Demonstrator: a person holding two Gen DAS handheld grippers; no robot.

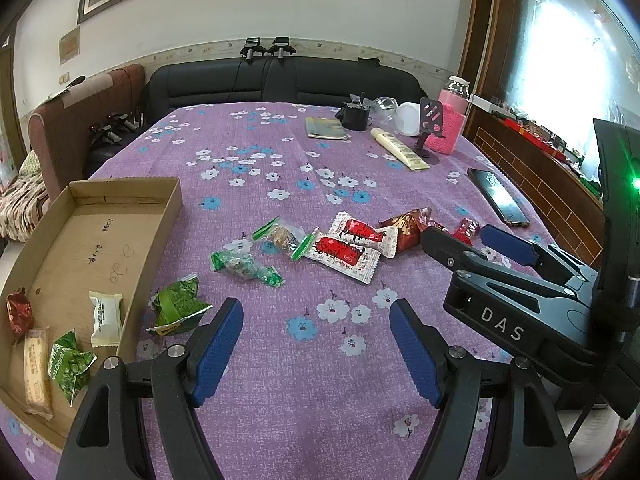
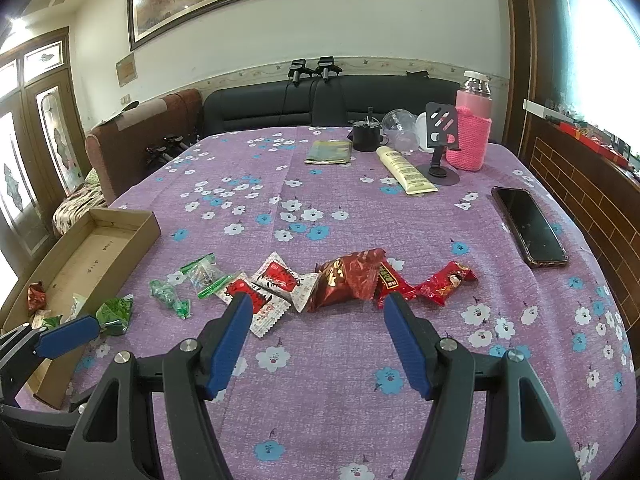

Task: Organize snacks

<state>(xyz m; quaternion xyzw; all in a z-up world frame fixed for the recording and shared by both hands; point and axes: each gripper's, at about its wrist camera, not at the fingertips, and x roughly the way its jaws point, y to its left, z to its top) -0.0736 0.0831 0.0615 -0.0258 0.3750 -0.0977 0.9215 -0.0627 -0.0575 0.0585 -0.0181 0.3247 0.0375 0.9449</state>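
A shallow cardboard box [image 1: 132, 252] lies at the left of the purple floral table; it holds a white packet [image 1: 105, 319], a red one [image 1: 18, 312], a beige bar [image 1: 37, 372] and a green pack [image 1: 70, 364]. Loose snacks lie in a row mid-table: a crumpled green pack [image 1: 176, 308] beside the box, green candy [image 1: 244, 266], a clear cracker pack [image 1: 282, 237], two white-and-red packets [image 1: 344, 256], dark red foil packs [image 2: 344, 280] and a red packet [image 2: 444, 282]. My left gripper [image 1: 316, 316] is open and empty above the cloth. My right gripper [image 2: 318, 312] is open and empty, just short of the red foil packs.
A phone [image 2: 528, 226] lies at the right edge. At the back stand a pink-sleeved bottle [image 2: 472, 128], a phone stand [image 2: 440, 152], a cream tube [image 2: 406, 170], a black cup [image 2: 366, 136], a clear cup [image 2: 398, 126] and a booklet [image 2: 330, 151]. Sofas lie behind.
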